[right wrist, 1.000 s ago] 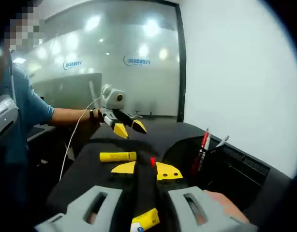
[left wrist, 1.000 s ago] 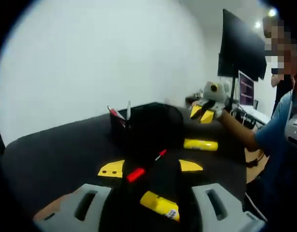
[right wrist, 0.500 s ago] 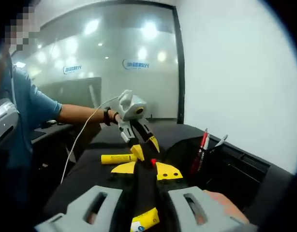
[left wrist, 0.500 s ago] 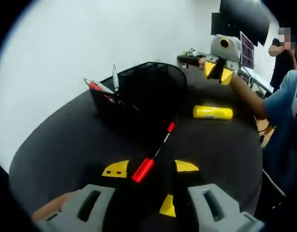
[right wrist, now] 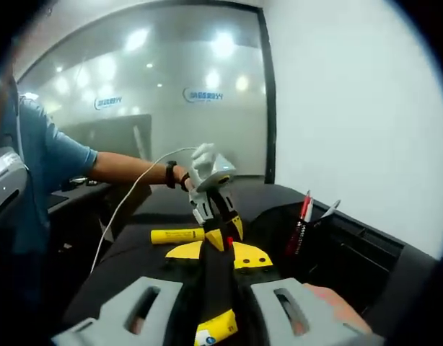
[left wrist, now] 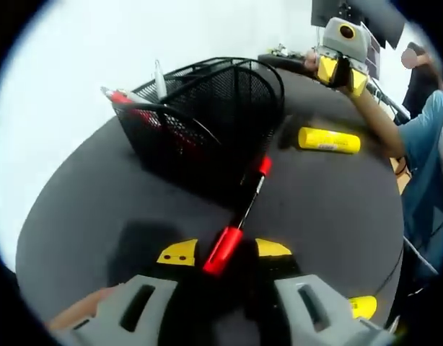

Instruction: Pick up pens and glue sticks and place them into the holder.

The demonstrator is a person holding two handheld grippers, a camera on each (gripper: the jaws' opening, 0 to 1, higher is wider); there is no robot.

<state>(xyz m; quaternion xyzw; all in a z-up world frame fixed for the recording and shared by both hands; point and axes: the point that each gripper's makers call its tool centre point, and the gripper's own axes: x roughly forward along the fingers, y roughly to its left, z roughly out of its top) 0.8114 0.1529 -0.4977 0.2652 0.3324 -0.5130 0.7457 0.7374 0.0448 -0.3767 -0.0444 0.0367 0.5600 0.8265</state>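
A black pen with red ends [left wrist: 243,209] lies on the black table [left wrist: 99,216], beside the black mesh holder [left wrist: 207,115]. My left gripper [left wrist: 226,250] is open and low over the table, with the pen's near red end between its jaws. In the right gripper view the left gripper [right wrist: 223,234] points down at the pen's red tip [right wrist: 228,242]. Pens [left wrist: 124,97] stand in the holder's far section. Two yellow glue sticks [left wrist: 330,140] [left wrist: 362,306] lie on the table. My right gripper [right wrist: 218,252] looks shut and empty. It hangs beyond the far glue stick as the right gripper [left wrist: 342,74].
The holder [right wrist: 279,223] stands right of my right jaws, with pens [right wrist: 304,216] upright in it. One glue stick [right wrist: 176,234] lies left of them and another [right wrist: 216,328] lies below them. A person's blue sleeve [left wrist: 427,144] and a white cable [right wrist: 128,202] are nearby. The table edge curves close by.
My left gripper has tipped down and moved in on the pen, which now looks longer between its jaws, and those jaws have narrowed a little. The right gripper has stayed still.
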